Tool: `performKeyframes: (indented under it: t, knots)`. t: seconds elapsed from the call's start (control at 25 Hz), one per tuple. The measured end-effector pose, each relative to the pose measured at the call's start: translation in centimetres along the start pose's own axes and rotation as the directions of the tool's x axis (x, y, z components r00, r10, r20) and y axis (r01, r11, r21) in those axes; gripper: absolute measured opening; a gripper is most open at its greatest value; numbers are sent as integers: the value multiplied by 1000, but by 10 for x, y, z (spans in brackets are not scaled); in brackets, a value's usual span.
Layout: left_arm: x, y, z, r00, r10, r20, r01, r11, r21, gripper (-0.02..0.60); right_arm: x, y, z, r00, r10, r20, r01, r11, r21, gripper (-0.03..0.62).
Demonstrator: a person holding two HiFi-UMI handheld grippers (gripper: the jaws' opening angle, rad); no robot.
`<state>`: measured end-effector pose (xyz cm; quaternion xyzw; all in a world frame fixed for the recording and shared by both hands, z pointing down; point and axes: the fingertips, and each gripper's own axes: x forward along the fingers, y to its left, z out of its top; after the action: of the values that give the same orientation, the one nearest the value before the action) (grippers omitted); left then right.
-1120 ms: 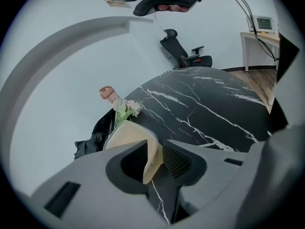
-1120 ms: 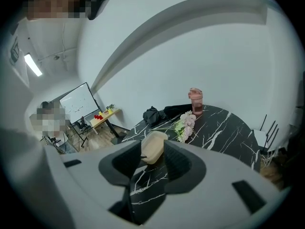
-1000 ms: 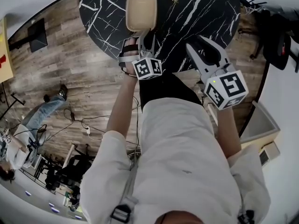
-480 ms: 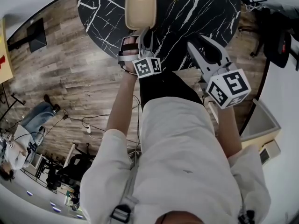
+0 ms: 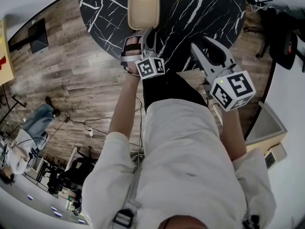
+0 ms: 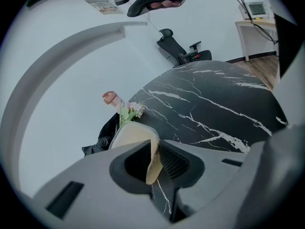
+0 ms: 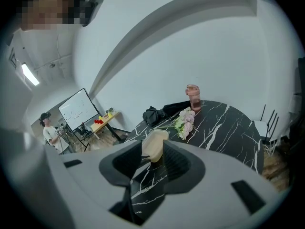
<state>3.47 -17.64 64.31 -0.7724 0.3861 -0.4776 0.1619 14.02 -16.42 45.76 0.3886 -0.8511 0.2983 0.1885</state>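
Observation:
A beige shallow container (image 5: 143,9) rests on the near part of a round black marble table (image 5: 200,13). My left gripper (image 5: 145,32) is shut on its near rim. In the left gripper view the container's rim (image 6: 151,151) stands pinched between the jaws of the left gripper (image 6: 153,149). My right gripper (image 5: 206,46) hovers open over the table's near edge, to the right of the container, holding nothing. In the right gripper view the container (image 7: 153,144) shows beyond the gap of the right gripper (image 7: 152,154), apart from it.
Pale flowers (image 7: 185,123), a pink cup (image 7: 193,95) and a black bundle (image 7: 152,114) sit at the table's far side. An office chair (image 6: 178,49) and a white desk (image 6: 257,32) stand behind. A whiteboard (image 7: 76,109) and a person (image 7: 47,132) are further off.
Both grippers have shifted only slightly; the left stays clamped on the container rim. The person in the background has moved.

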Motion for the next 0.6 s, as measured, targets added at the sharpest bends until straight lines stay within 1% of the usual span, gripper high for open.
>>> performKeyframes:
  t: [0.24, 0.6]
  knots:
    - [-2, 3, 3, 1000, -3, 6, 3, 1000, -14, 48, -1, 0, -1, 1000, 1, 6, -1, 1000, 3, 141]
    - [-3, 5, 6, 1000, -7, -3, 7, 1000, -3, 44, -6, -1, 2, 1000, 2, 17, -2, 1000, 4, 140]
